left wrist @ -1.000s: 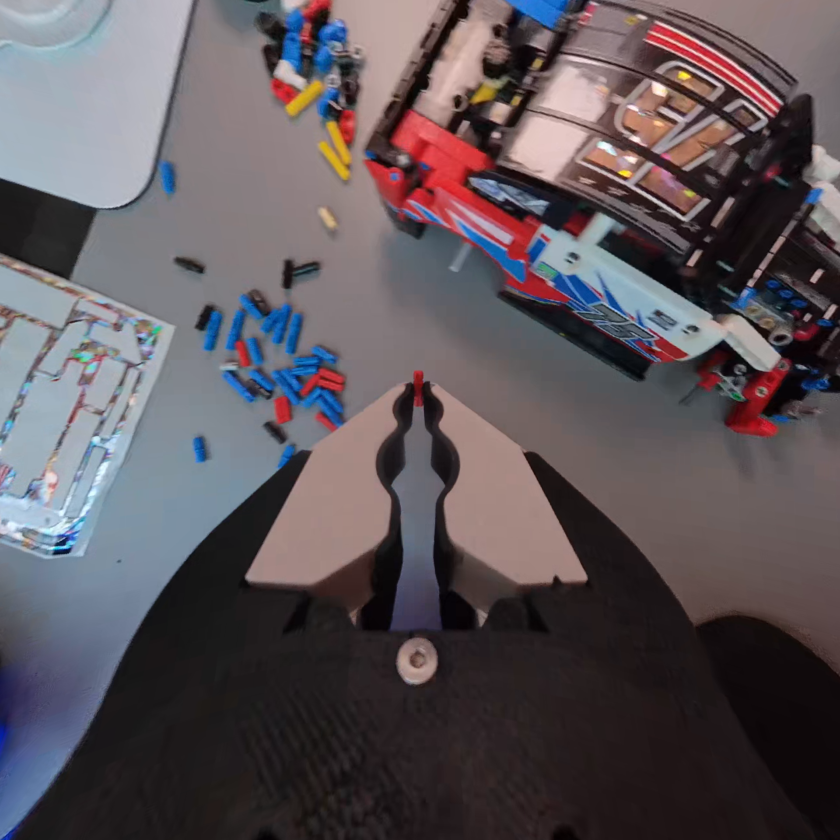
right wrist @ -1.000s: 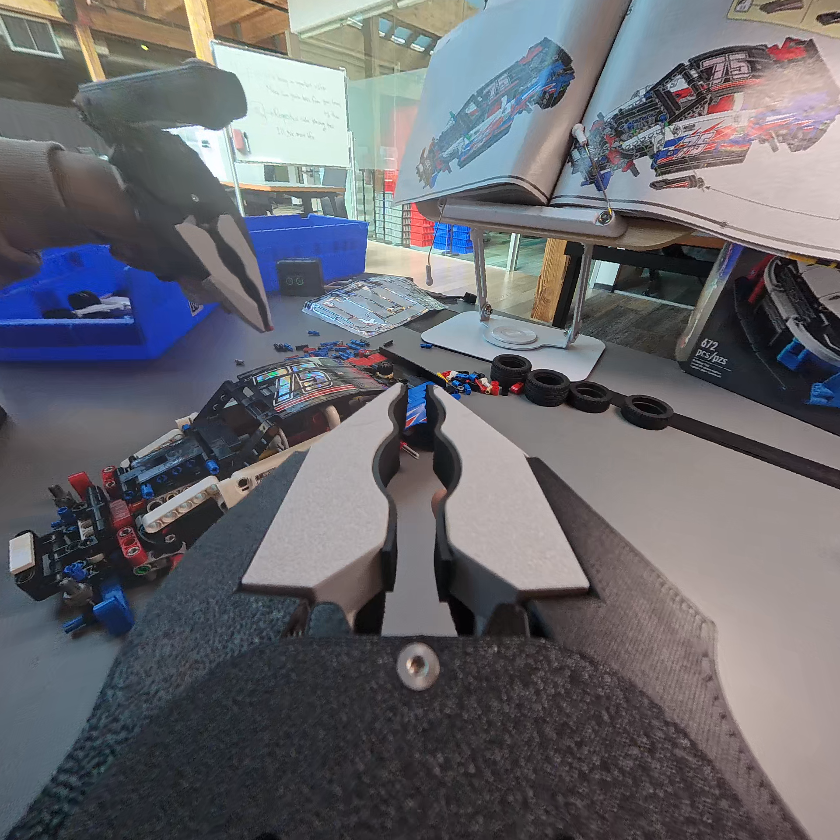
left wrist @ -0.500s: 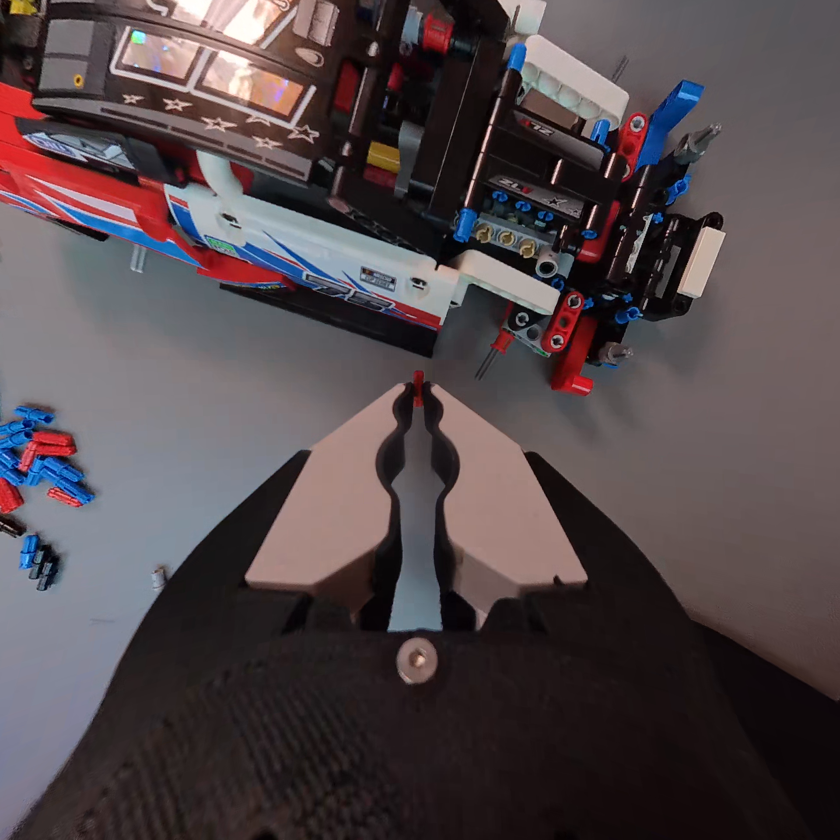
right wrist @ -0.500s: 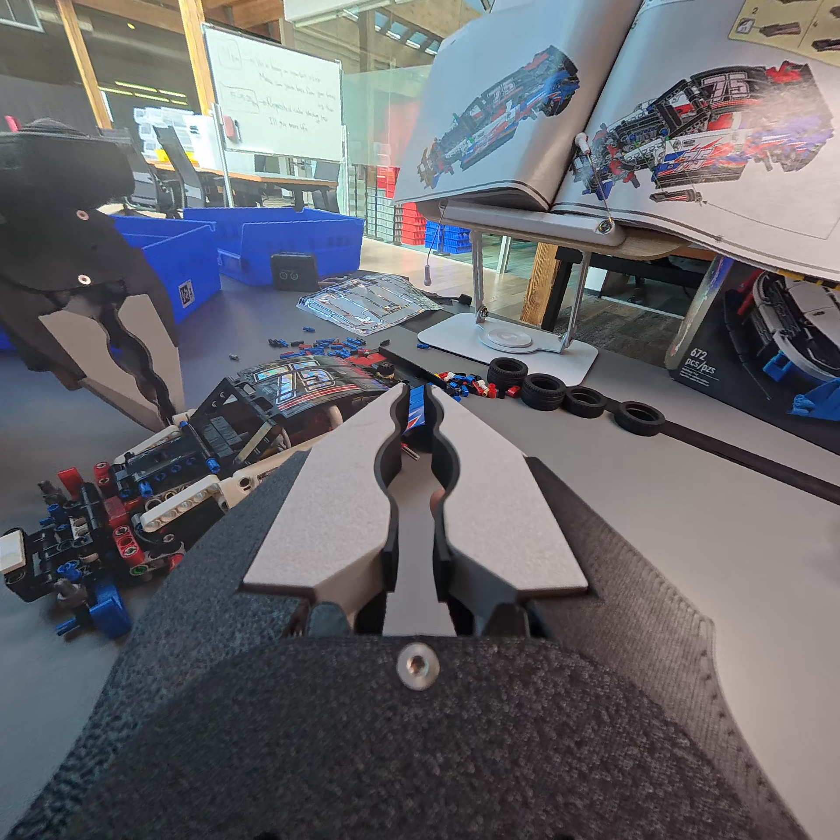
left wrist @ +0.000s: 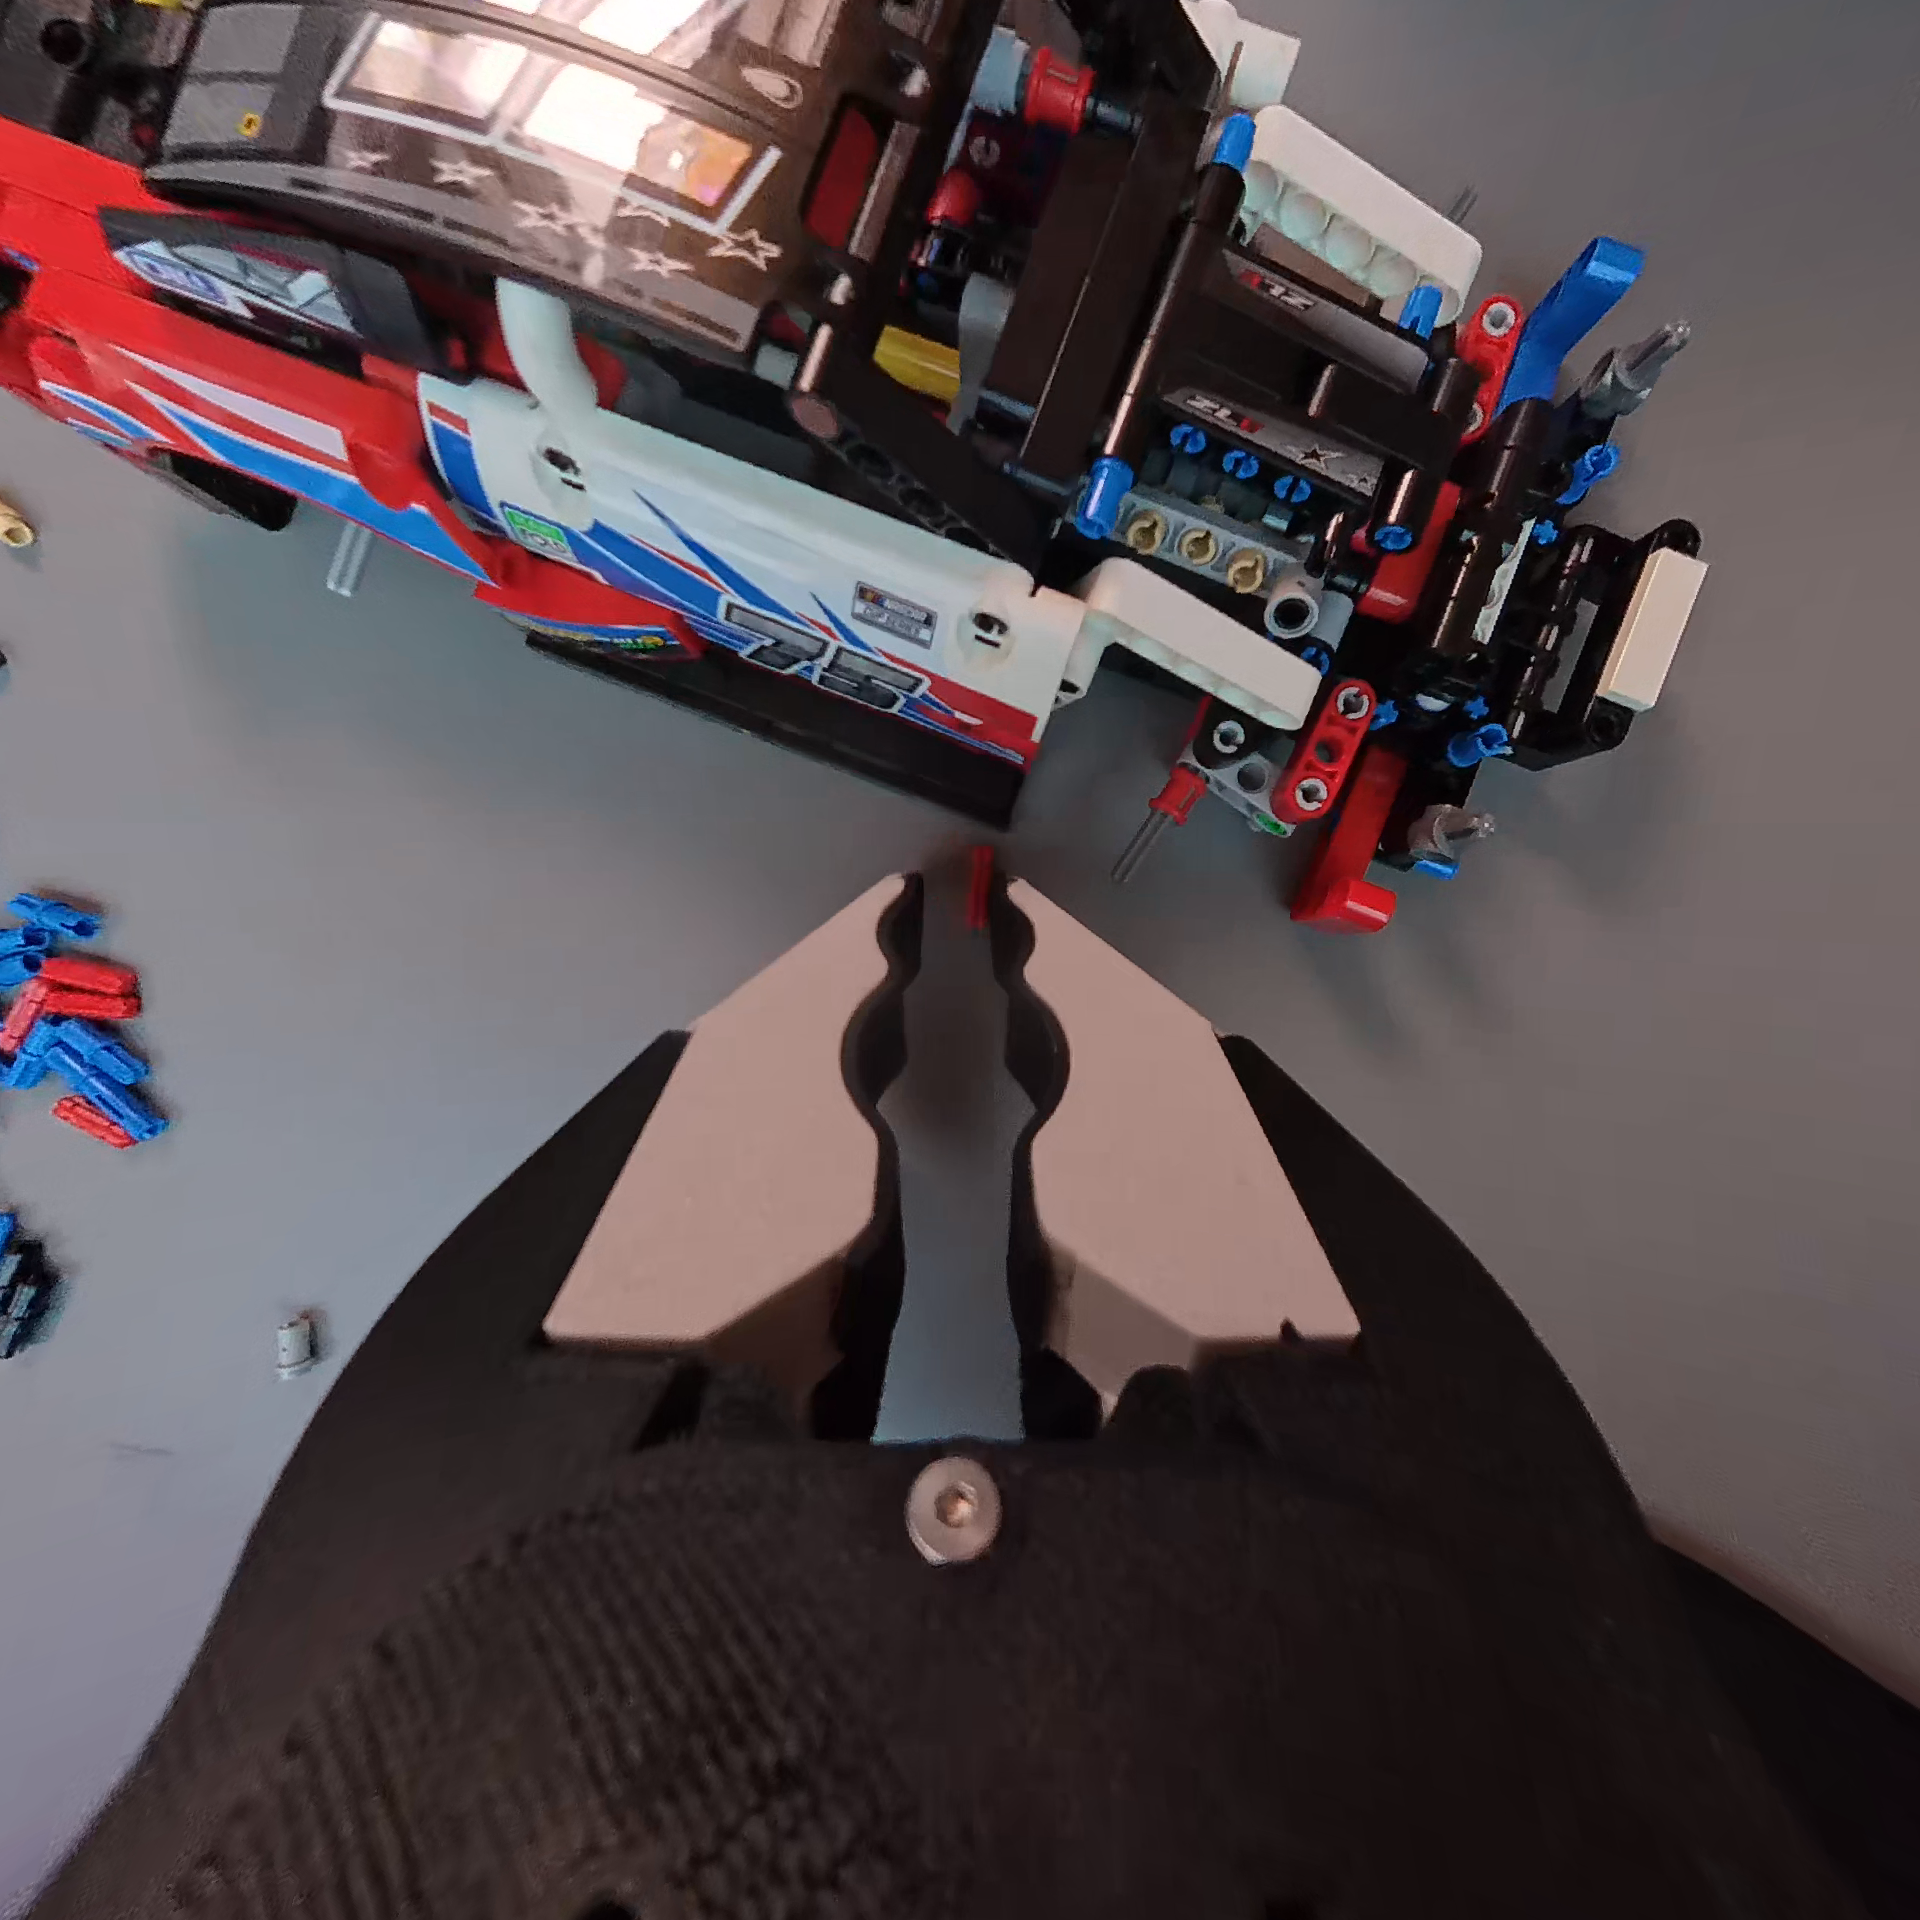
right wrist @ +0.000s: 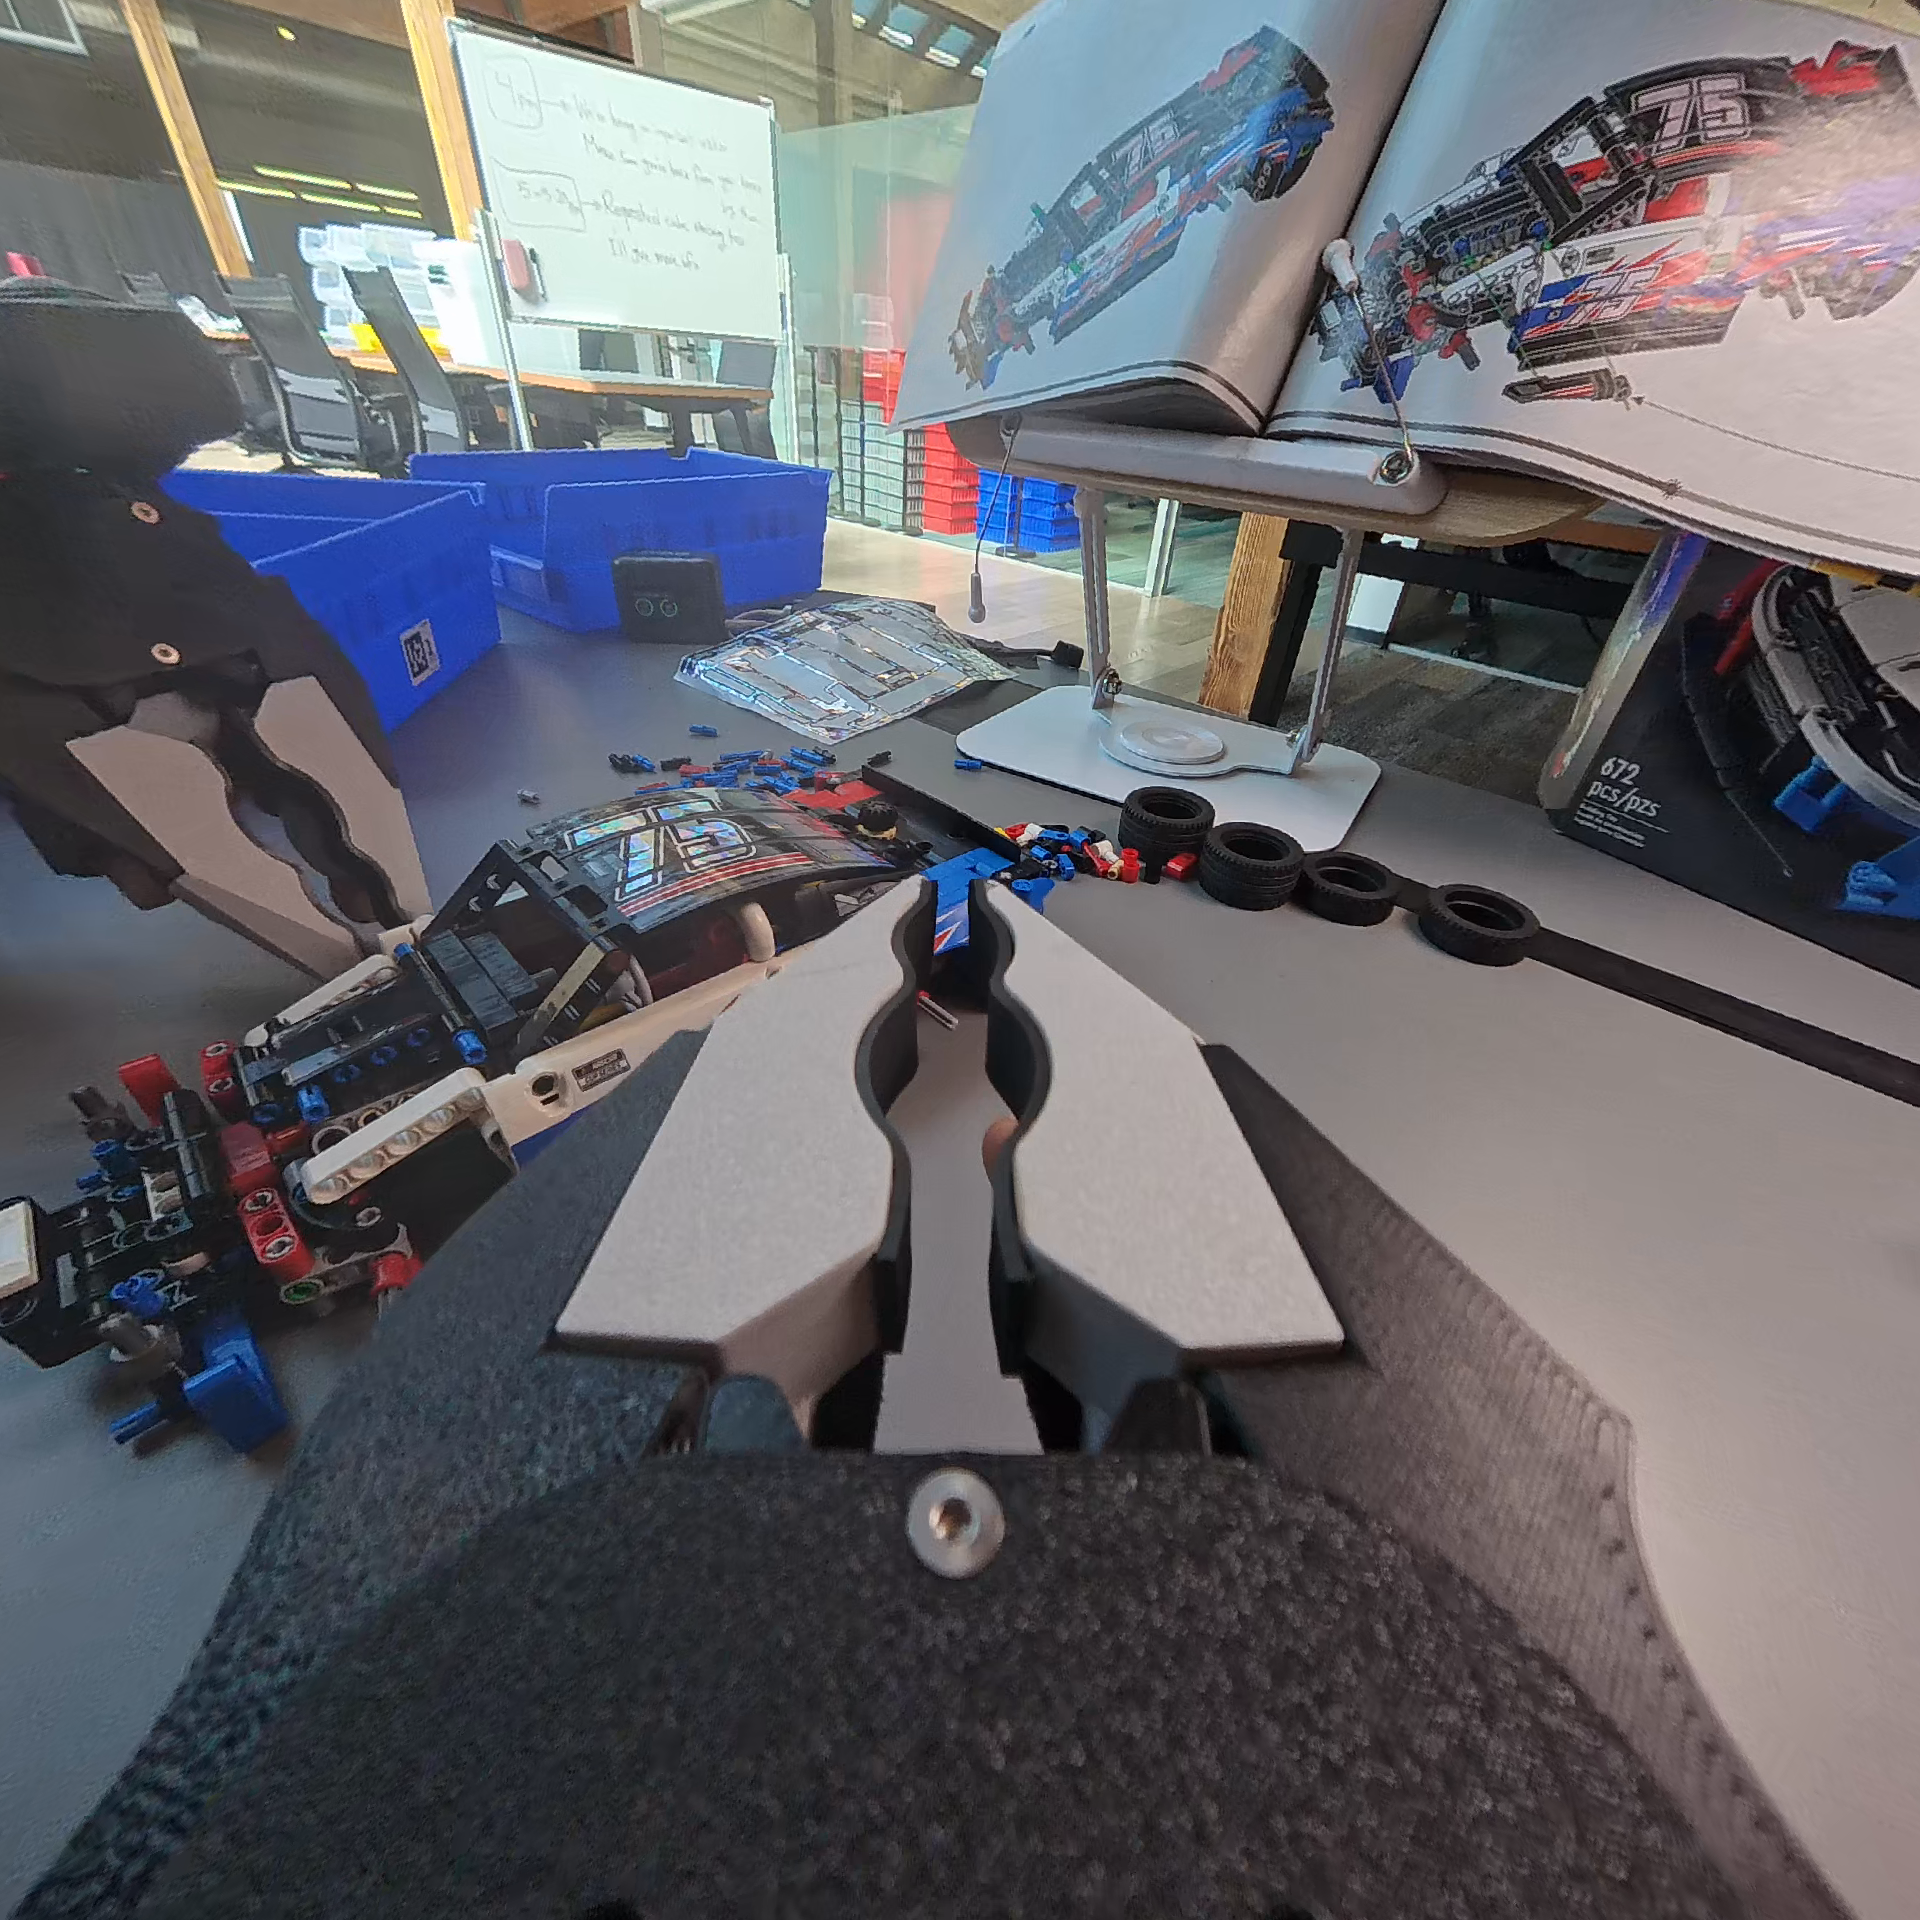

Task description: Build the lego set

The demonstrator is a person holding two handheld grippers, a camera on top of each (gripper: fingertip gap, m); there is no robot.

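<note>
Left gripper [left wrist: 958, 896]: jaws now parted by a narrow gap, where half a second ago they were pinched together on the small red pin [left wrist: 978, 883]. The pin stands against the right-hand jaw, and whether it is still gripped cannot be told. The pile of loose pins [left wrist: 73, 1039] that lay under the gripper a second ago now sits at the left edge of the view, and the gripper has closed on the open chassis end of the car model [left wrist: 790, 436]. In my judgement the pin is being presented for insertion near the red beam [left wrist: 1325, 748] at that corner. Right gripper [right wrist: 948, 940]: jaws nearly closed, with a blue printed part of the model between their tips, contact uncertain; pose unchanged over the second, low over the grey counter [right wrist: 1507, 1195], apparently steadying the model. In the right wrist view the left gripper [right wrist: 358, 925] points steeply down, tips at the model's chassis.
</note>
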